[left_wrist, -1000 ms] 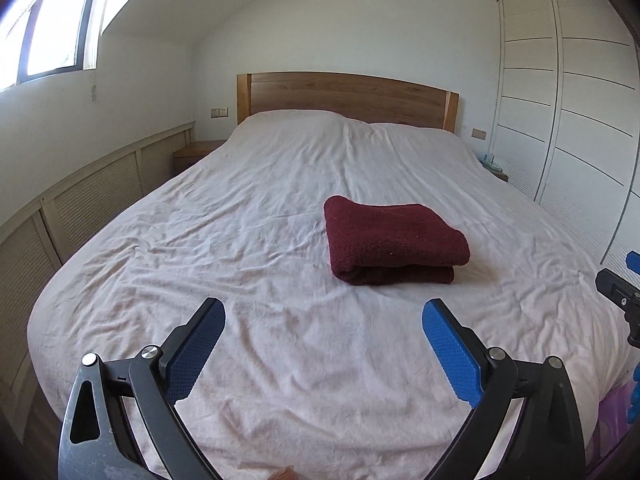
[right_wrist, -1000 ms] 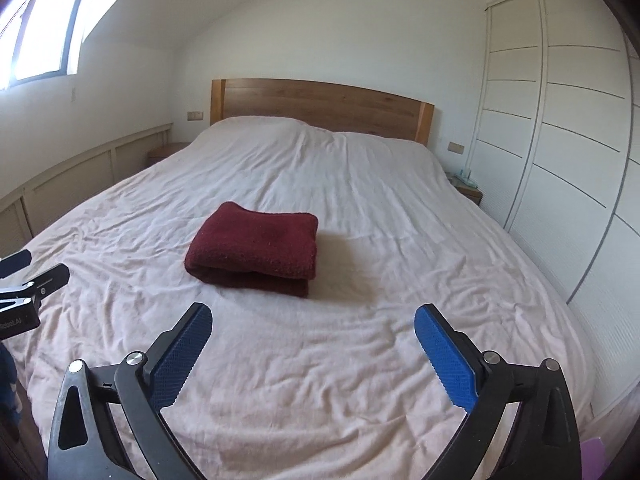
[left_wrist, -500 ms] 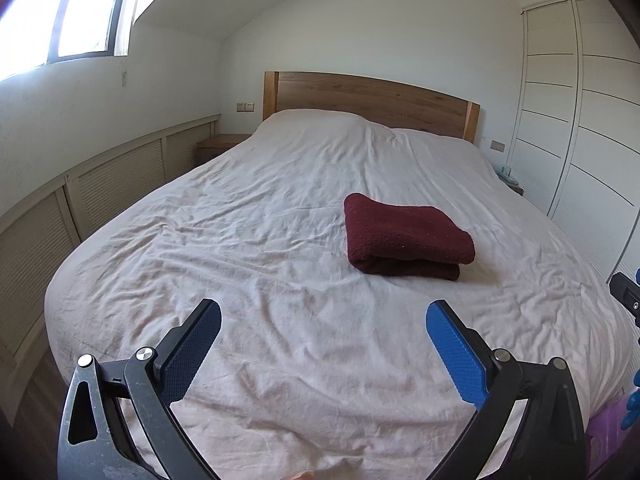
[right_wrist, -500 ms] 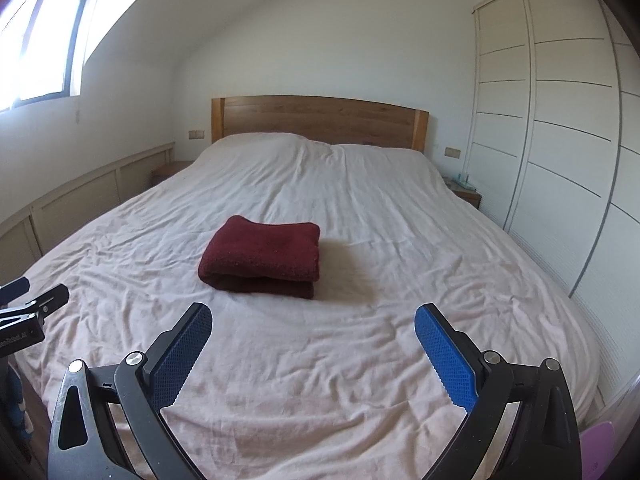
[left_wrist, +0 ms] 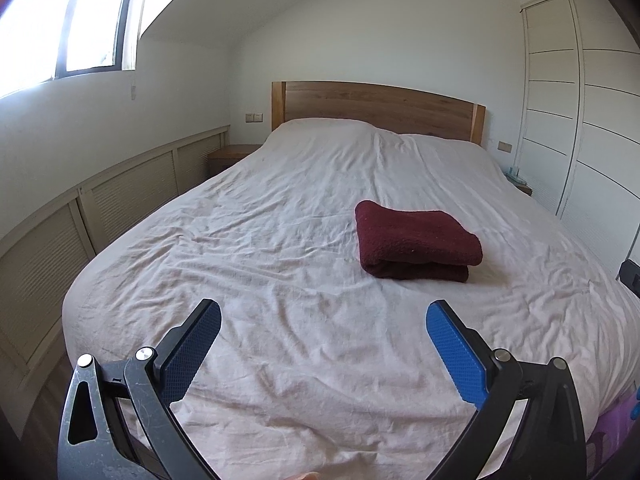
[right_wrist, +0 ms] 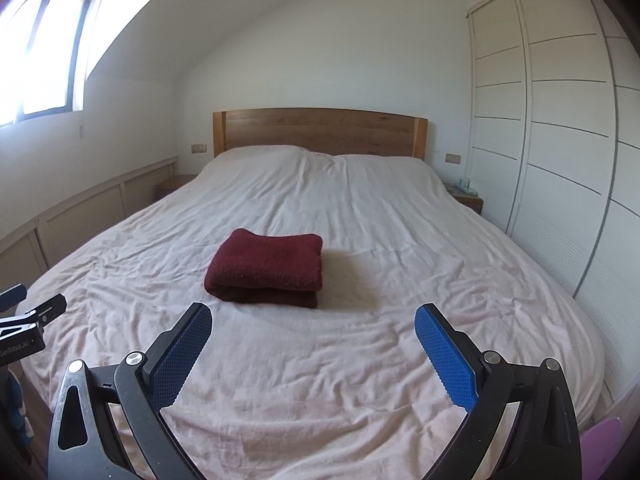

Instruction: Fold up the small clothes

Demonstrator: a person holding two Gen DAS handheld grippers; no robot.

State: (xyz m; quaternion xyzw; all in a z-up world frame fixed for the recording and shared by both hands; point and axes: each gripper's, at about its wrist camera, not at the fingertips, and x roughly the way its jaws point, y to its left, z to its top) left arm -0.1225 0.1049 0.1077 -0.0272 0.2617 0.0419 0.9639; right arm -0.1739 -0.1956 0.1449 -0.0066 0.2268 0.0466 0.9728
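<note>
A dark red folded cloth [left_wrist: 416, 245] lies in a neat stack on the pale sheet of the bed [left_wrist: 280, 264]; it also shows in the right wrist view [right_wrist: 266, 272], left of centre. My left gripper [left_wrist: 324, 316] is open and empty, held above the foot of the bed, well short of the cloth. My right gripper [right_wrist: 313, 318] is open and empty, also back from the cloth. The left gripper's body [right_wrist: 28, 320] shows at the left edge of the right wrist view.
A wooden headboard [right_wrist: 320, 130] stands at the far end. White wardrobe doors [right_wrist: 560, 140] line the right wall. Low slatted cabinets [left_wrist: 100, 208] run along the left wall under a window. Nightstands [right_wrist: 466, 198] flank the bed.
Both grippers have pulled back and risen away from the folded cloth, which now looks smaller and farther. Both stay open.
</note>
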